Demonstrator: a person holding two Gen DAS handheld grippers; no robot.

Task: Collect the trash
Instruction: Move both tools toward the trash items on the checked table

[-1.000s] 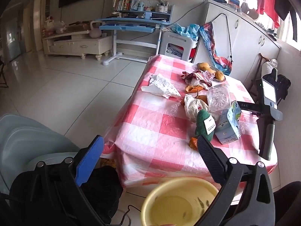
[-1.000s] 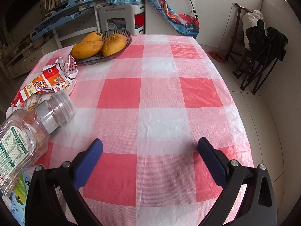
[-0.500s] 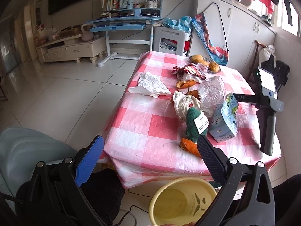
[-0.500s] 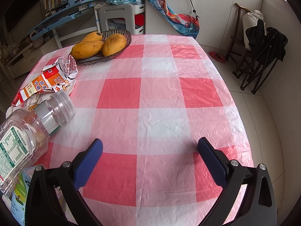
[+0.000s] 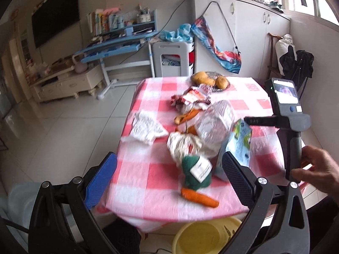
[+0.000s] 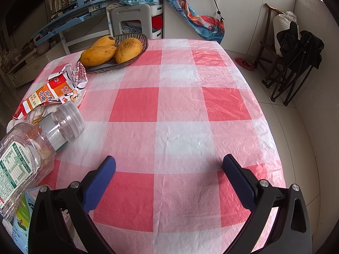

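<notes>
My left gripper (image 5: 167, 175) hangs wide open at the near table edge, above a yellow basin (image 5: 203, 236) on the floor. Just ahead I see an orange carrot (image 5: 199, 198), a green tagged item (image 5: 197, 172), then crumpled bags (image 5: 184, 144) and a milk carton (image 5: 239, 144). My right gripper (image 6: 169, 175) sits spread apart over bare checked tablecloth (image 6: 182, 105), a clear plastic jar (image 6: 31, 148) lying to its left, mangoes (image 6: 112, 50) beyond.
</notes>
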